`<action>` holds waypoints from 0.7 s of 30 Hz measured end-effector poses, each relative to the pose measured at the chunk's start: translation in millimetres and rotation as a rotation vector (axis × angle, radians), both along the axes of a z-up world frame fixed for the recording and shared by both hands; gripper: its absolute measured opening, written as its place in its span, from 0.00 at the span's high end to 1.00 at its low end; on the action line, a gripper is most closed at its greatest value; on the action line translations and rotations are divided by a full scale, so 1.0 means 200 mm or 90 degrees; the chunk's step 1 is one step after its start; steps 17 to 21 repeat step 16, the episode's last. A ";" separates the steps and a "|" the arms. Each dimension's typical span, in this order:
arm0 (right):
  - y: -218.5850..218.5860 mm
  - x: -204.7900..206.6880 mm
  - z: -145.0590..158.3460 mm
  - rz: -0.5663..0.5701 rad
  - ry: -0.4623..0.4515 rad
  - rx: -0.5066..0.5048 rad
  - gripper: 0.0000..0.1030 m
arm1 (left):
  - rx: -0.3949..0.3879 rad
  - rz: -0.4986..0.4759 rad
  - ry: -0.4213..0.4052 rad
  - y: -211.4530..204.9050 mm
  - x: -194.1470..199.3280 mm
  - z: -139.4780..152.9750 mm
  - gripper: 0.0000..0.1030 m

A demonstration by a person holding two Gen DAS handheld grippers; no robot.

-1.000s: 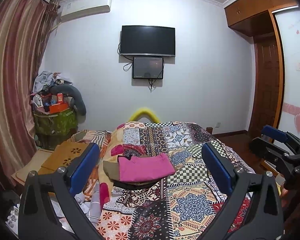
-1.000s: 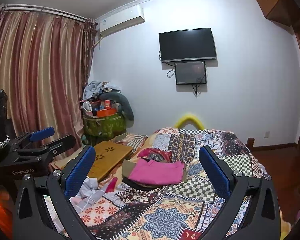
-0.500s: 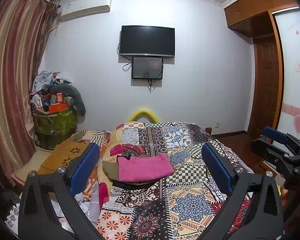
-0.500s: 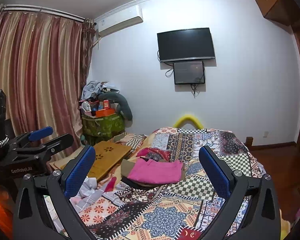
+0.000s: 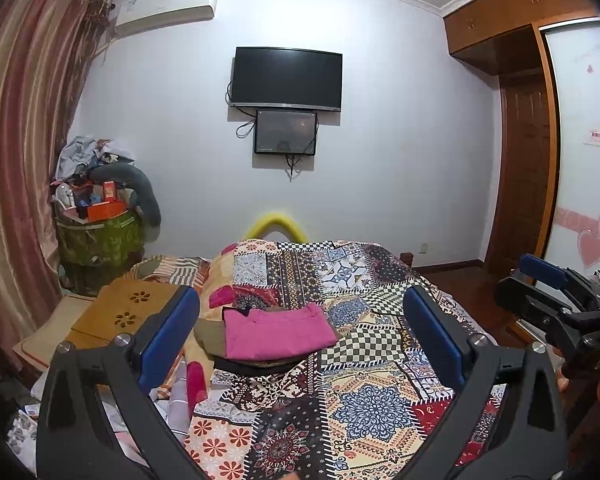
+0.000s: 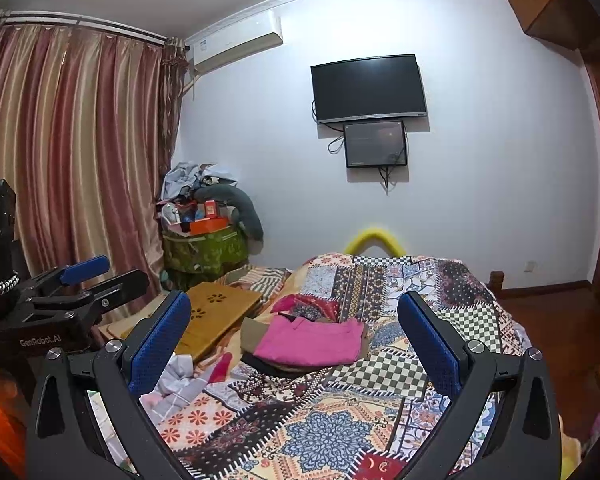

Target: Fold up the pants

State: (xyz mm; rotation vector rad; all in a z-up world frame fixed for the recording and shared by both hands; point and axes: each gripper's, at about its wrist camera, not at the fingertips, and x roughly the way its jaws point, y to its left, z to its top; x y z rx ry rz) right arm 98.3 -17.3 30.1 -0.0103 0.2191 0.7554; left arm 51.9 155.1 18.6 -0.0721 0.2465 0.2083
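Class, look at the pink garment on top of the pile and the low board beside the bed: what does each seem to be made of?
Pink garment: soft woven cloth, matte, judging by its limp folded edges. Low board: probably wood or bamboo, smooth tan, with flower-shaped cutouts.

My room shows evenly lit, soft and slightly cool, with no hard glare. The TV throws a faint shadow on the wall. Both views bulge strongly, with dark corners and bent edges at the curtain. Focus is sharp throughout, only slightly grainy.
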 end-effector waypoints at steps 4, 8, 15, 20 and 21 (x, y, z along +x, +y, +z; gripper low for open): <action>0.00 0.00 0.00 -0.001 0.000 0.000 0.00 | -0.002 -0.003 0.003 0.00 0.00 -0.01 0.00; 0.01 0.00 0.00 0.000 0.001 -0.001 0.00 | -0.002 -0.006 0.006 -0.01 0.00 -0.02 0.00; 0.01 0.01 -0.01 -0.001 0.004 -0.003 0.00 | -0.003 -0.010 0.015 0.00 0.03 -0.04 0.00; 0.01 0.01 -0.01 -0.002 0.005 -0.003 0.00 | -0.003 -0.009 0.017 0.00 0.04 -0.04 0.00; 0.01 0.01 -0.01 -0.002 0.005 -0.003 0.00 | -0.003 -0.009 0.017 0.00 0.04 -0.04 0.00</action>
